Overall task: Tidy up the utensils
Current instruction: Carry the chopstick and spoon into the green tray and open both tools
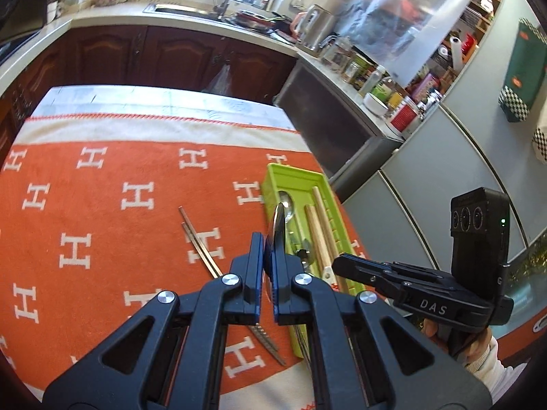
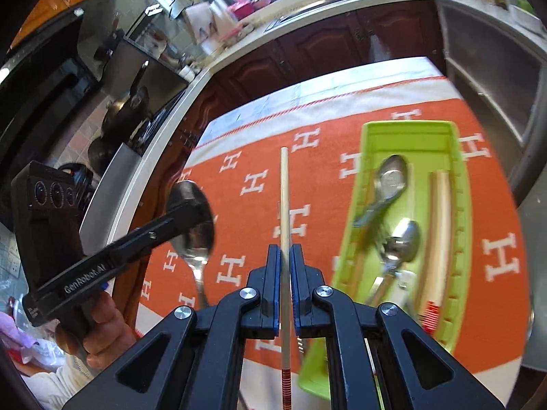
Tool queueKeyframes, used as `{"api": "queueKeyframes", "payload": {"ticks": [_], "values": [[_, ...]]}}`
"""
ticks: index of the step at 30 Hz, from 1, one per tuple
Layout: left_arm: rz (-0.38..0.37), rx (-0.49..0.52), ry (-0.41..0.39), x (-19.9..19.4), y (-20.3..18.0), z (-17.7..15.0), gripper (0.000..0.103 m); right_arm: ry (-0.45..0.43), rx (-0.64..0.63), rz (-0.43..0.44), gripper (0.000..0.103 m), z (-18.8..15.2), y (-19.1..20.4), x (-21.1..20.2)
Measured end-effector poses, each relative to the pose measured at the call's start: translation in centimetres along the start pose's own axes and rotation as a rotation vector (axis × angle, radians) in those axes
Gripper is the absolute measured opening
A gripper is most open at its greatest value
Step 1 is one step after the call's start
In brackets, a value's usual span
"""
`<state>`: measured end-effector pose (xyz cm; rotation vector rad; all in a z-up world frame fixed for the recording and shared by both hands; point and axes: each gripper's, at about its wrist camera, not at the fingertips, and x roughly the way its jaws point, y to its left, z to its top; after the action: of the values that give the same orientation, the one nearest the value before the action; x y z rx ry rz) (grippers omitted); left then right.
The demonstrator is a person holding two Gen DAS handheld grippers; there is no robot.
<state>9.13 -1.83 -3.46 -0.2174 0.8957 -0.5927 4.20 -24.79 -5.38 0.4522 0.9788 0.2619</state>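
Left gripper (image 1: 268,253) clamps a spoon (image 2: 191,218) above the orange cloth (image 1: 102,239) — right gripper (image 2: 285,256) pinches a wooden chopstick (image 2: 284,198) beside the green tray (image 2: 410,136) holding spoons and chopsticks.

A fuzzy orange cloth with white H letters (image 1: 102,212) covers the desk. The lime-green plastic tray (image 2: 407,136) looks smooth and slightly glossy. The 2 polished metal spoons in the tray (image 2: 393,177) shine like mirrors. The pale wooden chopstick (image 2: 284,198) is matt. The black plastic tongs (image 2: 284,256) carry blue pads.
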Motion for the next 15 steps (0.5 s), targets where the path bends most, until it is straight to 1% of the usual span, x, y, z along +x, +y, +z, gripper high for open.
{"api": "queueKeyframes", "payload": {"ticks": [4,7,11,15], "values": [[0.005,0.047,0.015,0.2,-2.4,0.6,0.002,-0.037,0.058,-0.032,0.005,-0.1,-3.0,-2.7],[0.015,0.08,0.032,1.2,-3.8,1.2,0.002,-0.054,0.107,-0.049,0.005,0.0,-5.4,-3.5],[0.035,0.122,0.065,3.5,-5.2,2.0,0.002,-0.075,0.156,-0.058,0.005,0.5,-7.8,-3.5],[0.056,0.161,0.104,6.2,-6.2,2.9,0.002,-0.097,0.175,-0.096,0.005,1.8,-9.8,-2.8]]}}
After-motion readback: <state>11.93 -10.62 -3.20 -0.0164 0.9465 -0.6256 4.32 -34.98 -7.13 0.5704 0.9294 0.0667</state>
